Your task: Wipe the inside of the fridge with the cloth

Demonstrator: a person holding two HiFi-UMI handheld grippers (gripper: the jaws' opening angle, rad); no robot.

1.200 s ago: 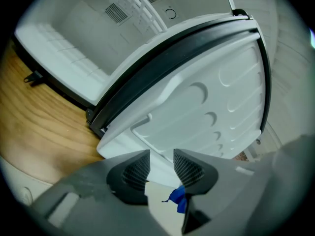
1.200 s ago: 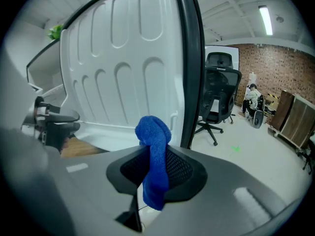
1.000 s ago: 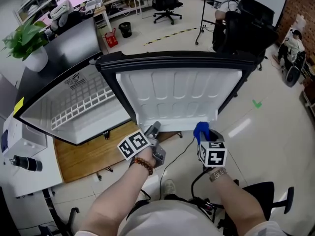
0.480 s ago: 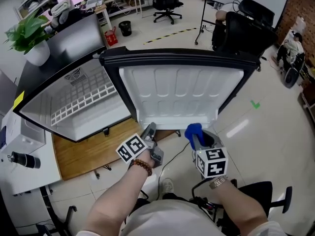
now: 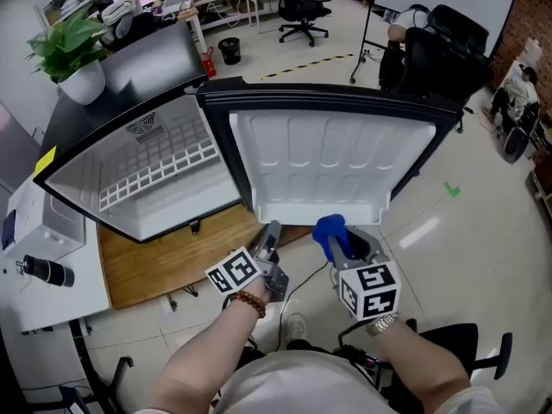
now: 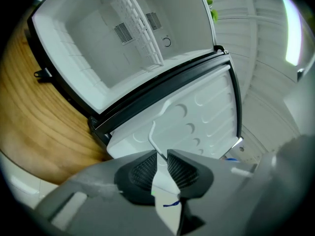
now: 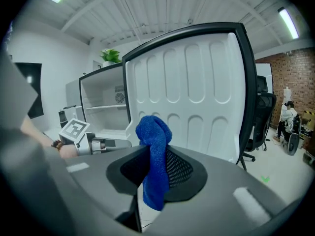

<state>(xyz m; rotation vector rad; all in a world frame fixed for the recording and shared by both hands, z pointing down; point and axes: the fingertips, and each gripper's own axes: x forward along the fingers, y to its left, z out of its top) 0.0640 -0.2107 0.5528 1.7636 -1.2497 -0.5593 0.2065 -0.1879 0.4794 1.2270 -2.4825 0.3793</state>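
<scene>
The fridge (image 5: pixel 155 179) stands open, white inside, with a wire shelf (image 5: pixel 151 179). Its door (image 5: pixel 332 166) is swung wide toward me. My left gripper (image 5: pixel 270 231) is at the door's lower edge. Its jaws have just been closing, and in the left gripper view the left gripper (image 6: pixel 162 163) pinches the door's thin white rim (image 6: pixel 153 136) between its pads. My right gripper (image 5: pixel 338 241) is shut on a blue cloth (image 5: pixel 328 228) just below the door. In the right gripper view the cloth (image 7: pixel 155 146) bunches up above the right gripper (image 7: pixel 155 168), facing the door (image 7: pixel 192 92).
A wooden board (image 5: pixel 164 261) lies under the fridge. A potted plant (image 5: pixel 73 54) sits on top at the far left. A white table (image 5: pixel 52 300) with a black cylinder (image 5: pixel 43 270) is at the left. Office chairs (image 5: pixel 440 50) stand behind the door, and a black chair (image 5: pixel 466 343) is beside me.
The right gripper with the blue cloth has moved left, closer to the left gripper and the door's lower edge. The left gripper stays at that edge.
</scene>
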